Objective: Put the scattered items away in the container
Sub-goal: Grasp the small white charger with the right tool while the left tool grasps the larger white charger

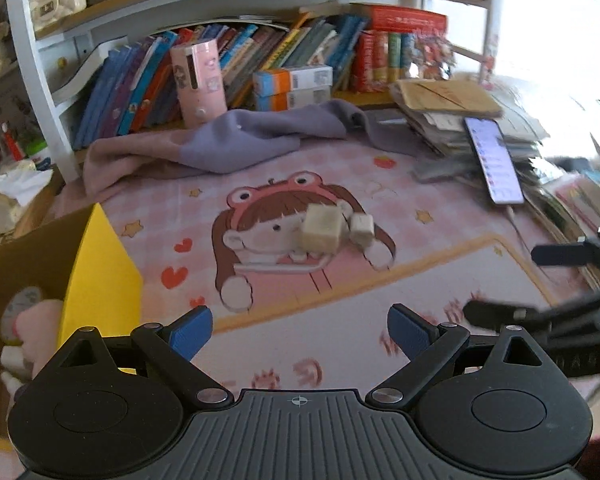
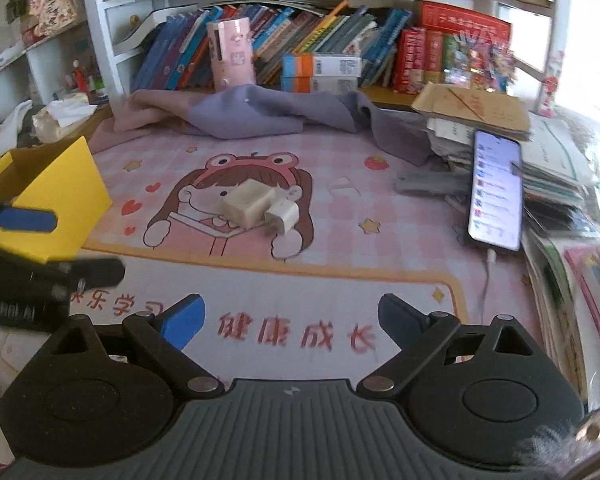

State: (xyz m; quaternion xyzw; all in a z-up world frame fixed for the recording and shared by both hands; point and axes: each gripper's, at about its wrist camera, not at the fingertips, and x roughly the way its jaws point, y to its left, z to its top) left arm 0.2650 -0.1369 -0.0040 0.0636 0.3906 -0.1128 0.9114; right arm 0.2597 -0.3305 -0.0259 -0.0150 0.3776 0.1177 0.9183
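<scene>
So the two off-white plastic charger blocks (image 2: 246, 204) still lie touching mid-mat, well apart from my yellow cardboard box (image 1: 100, 276), which already holds soft toys; left gripper (image 1: 300, 332) and right gripper (image 2: 290, 320) both spread, empty.

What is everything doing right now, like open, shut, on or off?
left tongs: open, empty
right tongs: open, empty
yellow box: open on top, soft toys inside
big white charger: lying on mat, touching small one
small white charger: lying on mat
phone: screen on, cable plugged in
purple cloth: crumpled
</scene>
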